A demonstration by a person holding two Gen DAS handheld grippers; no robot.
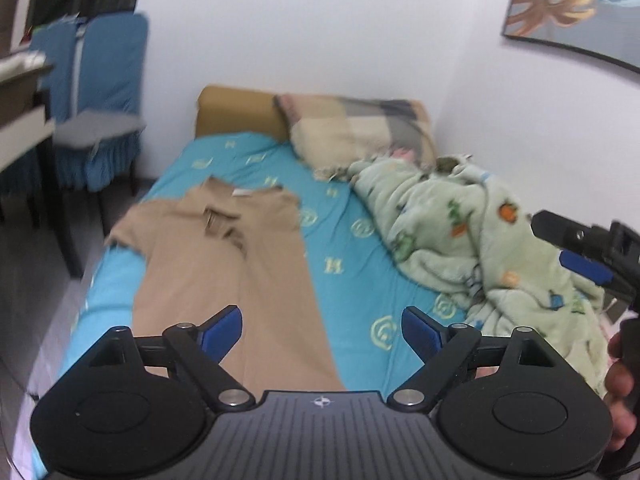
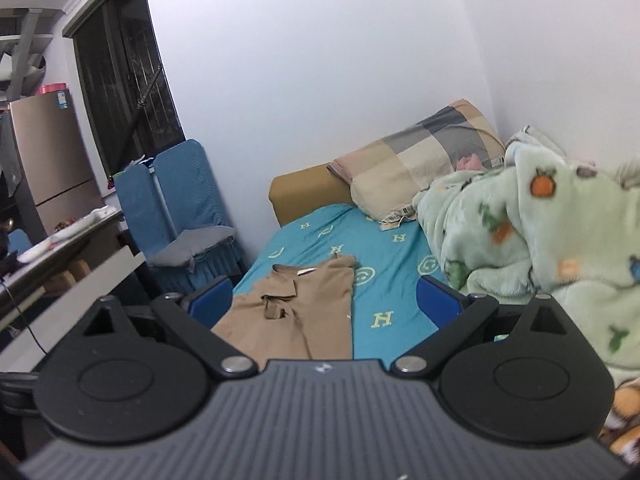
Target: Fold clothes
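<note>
White walls enclose a bed [image 1: 360,264] under a turquoise sheet, with a green fleece blanket [image 1: 472,232] bunched against the wall side, probably to free folding room. On the open side lies the tan shirt [image 1: 224,264], spread flat and collar away, apparently for folding. Both the left tongs [image 1: 322,330] and the right tongs [image 2: 324,300] hover spread wide, pinching nothing

We see plain white walls [image 2: 320,80] ahead, a dark window [image 2: 124,92] far left of our jaws, a blue-covered chair [image 2: 184,200] beneath it, and a framed picture [image 1: 572,8] upper right.
</note>
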